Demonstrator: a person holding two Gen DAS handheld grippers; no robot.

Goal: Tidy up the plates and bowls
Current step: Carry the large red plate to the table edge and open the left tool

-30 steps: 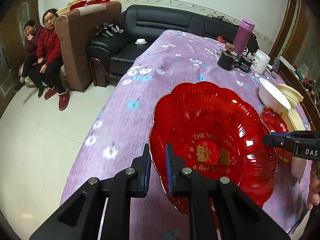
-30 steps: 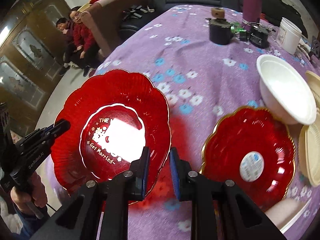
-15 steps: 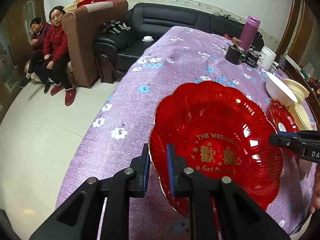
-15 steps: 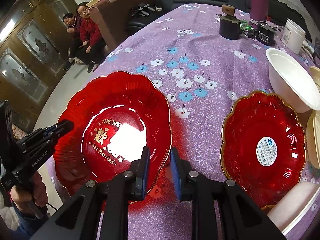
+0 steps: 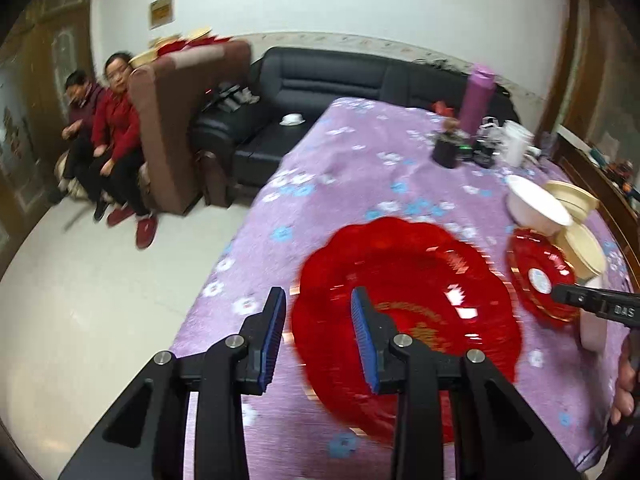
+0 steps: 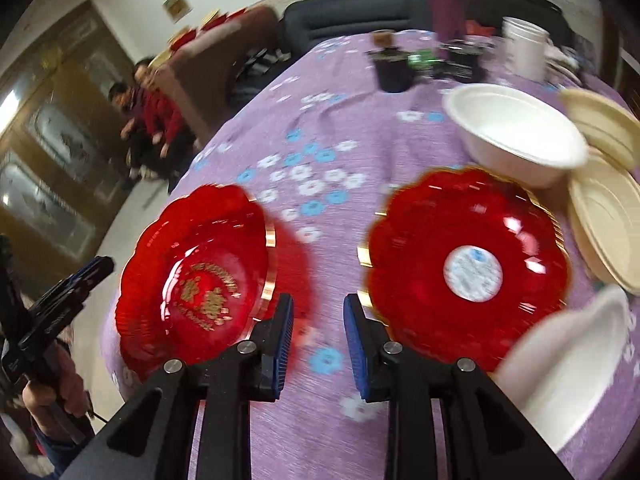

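A big red wedding plate (image 5: 412,312) with gold lettering lies on the purple table; it also shows in the right wrist view (image 6: 196,276). My left gripper (image 5: 318,338) is open, its jaws straddling the plate's near left rim without closing on it. My right gripper (image 6: 318,332) is open and empty over the cloth between that plate and a second red plate (image 6: 468,268) with a white sticker, also seen in the left wrist view (image 5: 538,276). A white bowl (image 6: 516,132) and cream bowls (image 6: 608,228) stand to the right.
A dark cup (image 6: 392,70), a purple bottle (image 6: 444,0) and a white cup (image 6: 522,52) stand at the far end. Another white bowl (image 6: 572,364) is near right. A black sofa (image 5: 340,88), a brown armchair (image 5: 180,132) and two seated people (image 5: 104,144) are left of the table.
Both grippers were shut on opposite rims of the big red plate; now both have opened. The right gripper has drawn away from the plate, toward the gap between the two plates.
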